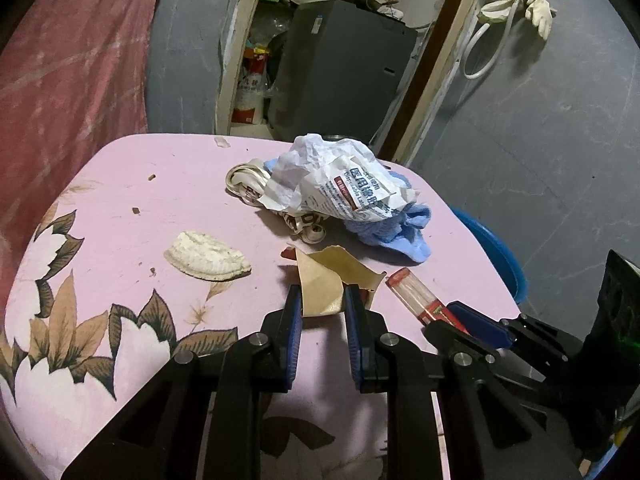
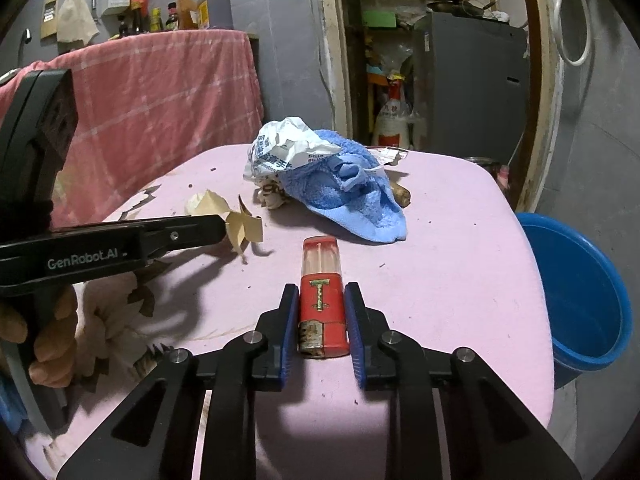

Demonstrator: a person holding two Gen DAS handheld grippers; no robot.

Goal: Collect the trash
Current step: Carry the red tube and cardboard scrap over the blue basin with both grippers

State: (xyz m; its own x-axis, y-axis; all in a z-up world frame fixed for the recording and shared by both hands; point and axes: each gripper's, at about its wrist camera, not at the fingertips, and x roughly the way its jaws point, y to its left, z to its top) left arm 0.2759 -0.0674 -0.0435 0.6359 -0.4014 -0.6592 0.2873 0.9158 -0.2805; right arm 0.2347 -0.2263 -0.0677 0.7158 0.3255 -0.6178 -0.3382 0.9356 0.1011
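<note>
On the pink flowered table (image 2: pixel 460 280), both tongs straddle separate bits of trash so each can lift one. Left tongs (image 1: pixel 320 304) stand narrow around a crumpled tan paper scrap (image 1: pixel 326 276), seemingly just touching it. Right tongs (image 2: pixel 320 312) bracket a red lighter (image 2: pixel 322 300), nearly closed on it. A blue bucket (image 2: pixel 580 300) waits beside the table's edge, likely the bin.
</note>
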